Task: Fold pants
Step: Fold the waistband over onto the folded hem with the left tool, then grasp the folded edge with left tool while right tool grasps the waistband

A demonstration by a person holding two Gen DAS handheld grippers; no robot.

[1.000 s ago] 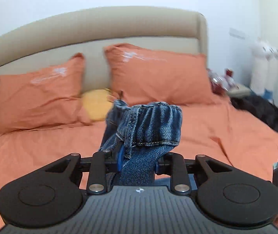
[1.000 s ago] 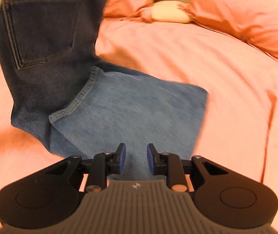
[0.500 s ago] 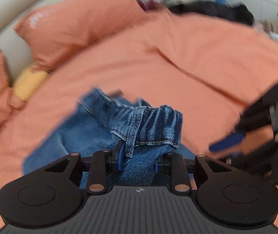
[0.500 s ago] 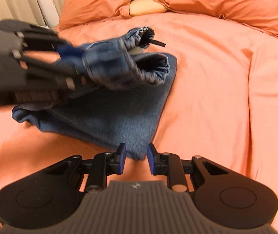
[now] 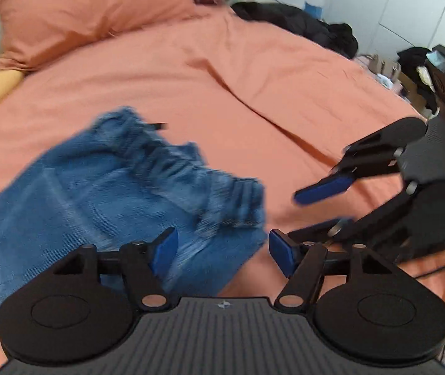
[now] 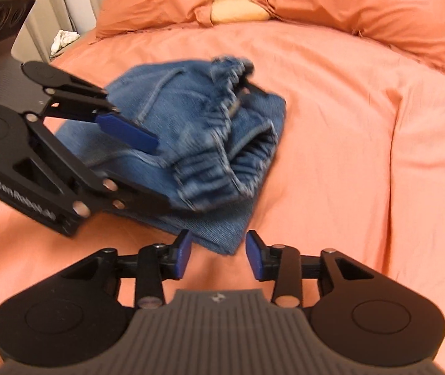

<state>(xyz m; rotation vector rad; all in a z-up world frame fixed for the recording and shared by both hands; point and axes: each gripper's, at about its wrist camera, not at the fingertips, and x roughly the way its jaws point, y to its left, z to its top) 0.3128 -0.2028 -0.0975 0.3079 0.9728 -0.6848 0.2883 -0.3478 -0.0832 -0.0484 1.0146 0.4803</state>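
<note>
One pair of jeans (image 6: 197, 131) – two orange pillows (image 6: 359, 9), one yellow cushion (image 6: 238, 7).

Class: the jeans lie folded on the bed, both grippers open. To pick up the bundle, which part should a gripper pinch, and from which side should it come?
Probably the near corner of the jeans, just ahead of the right gripper. The layers lie flat and stacked there, thin enough to fit between the open jaws, so come in low from the near side. The bunched waistband on top is bulky and loose, a poorer hold.

Bare bedsheet (image 6: 347, 131) right of jeans (image 6: 197, 131)
</note>
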